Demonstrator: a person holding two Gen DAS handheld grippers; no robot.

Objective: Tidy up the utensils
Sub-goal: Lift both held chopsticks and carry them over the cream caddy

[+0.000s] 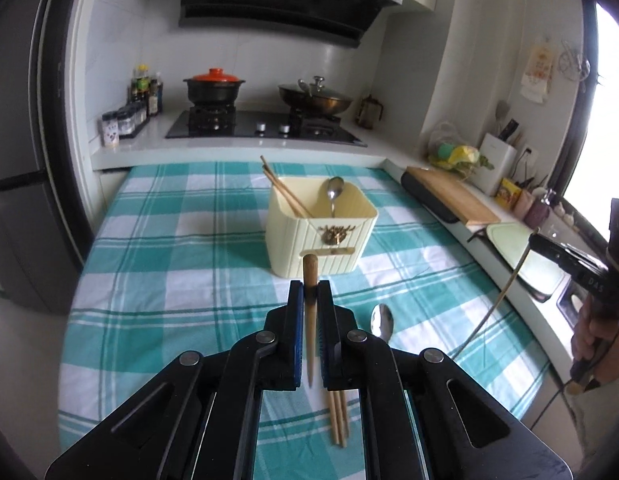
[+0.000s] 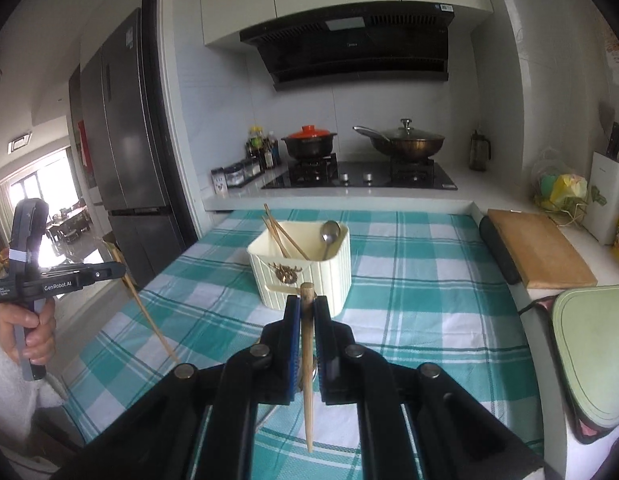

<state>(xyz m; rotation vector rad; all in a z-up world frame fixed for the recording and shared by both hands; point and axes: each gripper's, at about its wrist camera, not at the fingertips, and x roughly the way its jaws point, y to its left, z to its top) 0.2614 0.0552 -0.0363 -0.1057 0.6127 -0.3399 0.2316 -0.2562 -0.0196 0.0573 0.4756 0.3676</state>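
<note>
Right wrist view, left hand-held gripper (image 2: 123, 269) labelled "GenRobot.AI", clamping chopstick (image 2: 149, 320)

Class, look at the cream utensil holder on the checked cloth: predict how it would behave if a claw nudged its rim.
The cream utensil holder looks like thin plastic, so probably light and easy to slide. The checked cloth beneath may bunch and drag rather than let it glide. Its chopsticks and spoon lean loosely, so they would likely rattle or shift.
</note>
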